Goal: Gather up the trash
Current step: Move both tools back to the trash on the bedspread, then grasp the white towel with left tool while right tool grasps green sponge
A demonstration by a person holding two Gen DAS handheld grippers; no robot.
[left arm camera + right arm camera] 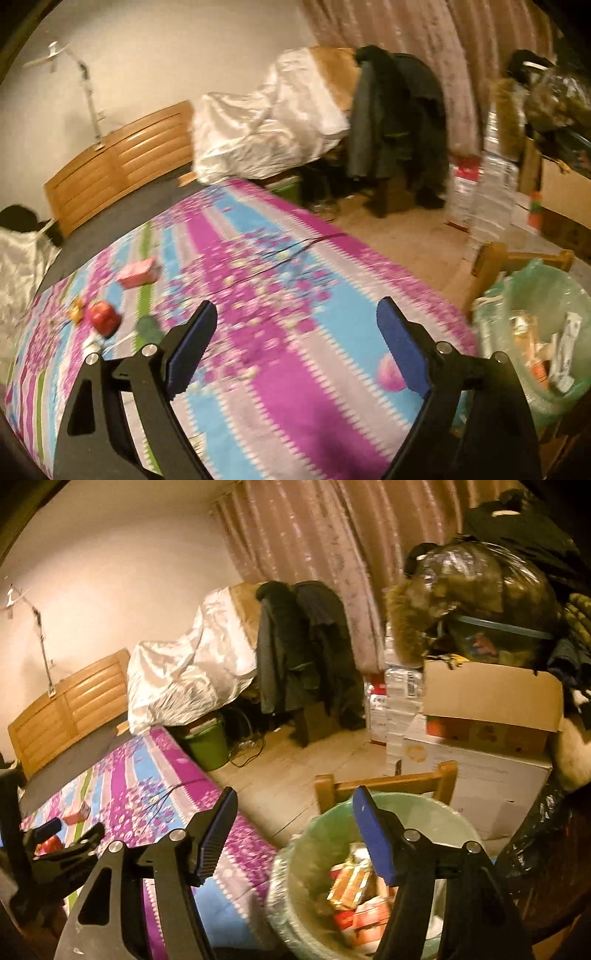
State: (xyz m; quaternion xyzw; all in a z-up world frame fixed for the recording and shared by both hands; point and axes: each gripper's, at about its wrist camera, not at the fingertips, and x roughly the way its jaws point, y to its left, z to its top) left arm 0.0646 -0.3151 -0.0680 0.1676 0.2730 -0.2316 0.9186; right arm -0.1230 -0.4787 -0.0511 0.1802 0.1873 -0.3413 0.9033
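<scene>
Two claws, both spread, nothing between the jaws of either. Left claw (pixel 297 314) hangs over the bed (pixel 295 369), on the flowered sheet. Right claw (pixel 295 806) sits above the rim of the bin (pixel 295 853), which stands just beside the bed's edge.

Bin contents: cartons and wrappers already inside, lined with a pale green bag. Judged: a drop-off is complete or nearly so, and the step in hand is going back for the next piece.

Trash still on the bed, all toward the left in the left wrist view:
- pink box (pixel 138 275), lying apart, further up the sheet
- red item (pixel 103 317), rounded, exact kind unclear through blur
- gold wrapper (pixel 75 310), touching or just beside the red item
- dark green lump (pixel 147 326), near the left claw's left finger; cannot tell what it is

Next move, as judged: swing the left claw left, toward the red item and wrapper cluster, lower the jaws around one piece only, close, carry to the bin. Wrapper is thin and flat; likely needs the fingers pressed into the sheet to catch it.

Both views are smeared.
</scene>
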